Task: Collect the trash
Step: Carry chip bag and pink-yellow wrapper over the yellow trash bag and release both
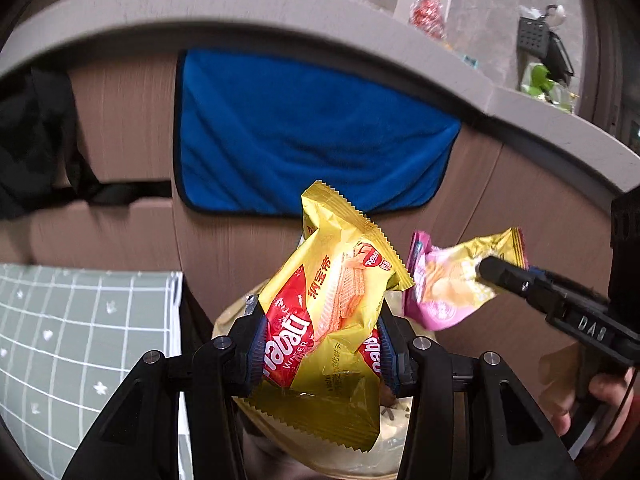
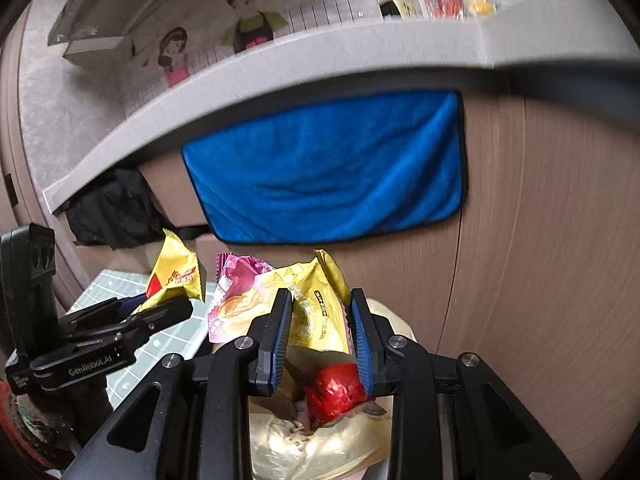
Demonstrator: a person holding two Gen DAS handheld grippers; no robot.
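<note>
The left gripper [image 1: 320, 352] is clamping a yellow wafer wrapper [image 1: 336, 300] between half-spread pads. At its three o'clock, the right gripper [image 2: 320, 332] is pinching a pink-and-yellow snack wrapper [image 2: 304, 312], jaws narrow. Both are hovering over a bin with a translucent liner [image 2: 320, 448], red wrapper [image 2: 332, 394] inside. At twelve o'clock a blue towel [image 1: 304, 128] is hanging.

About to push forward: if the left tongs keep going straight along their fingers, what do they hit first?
Probably the blue towel hanging on the cabinet front; the left tongs, shut on the yellow wafer wrapper, point roughly at its lower edge. Depth is unclear.
</note>
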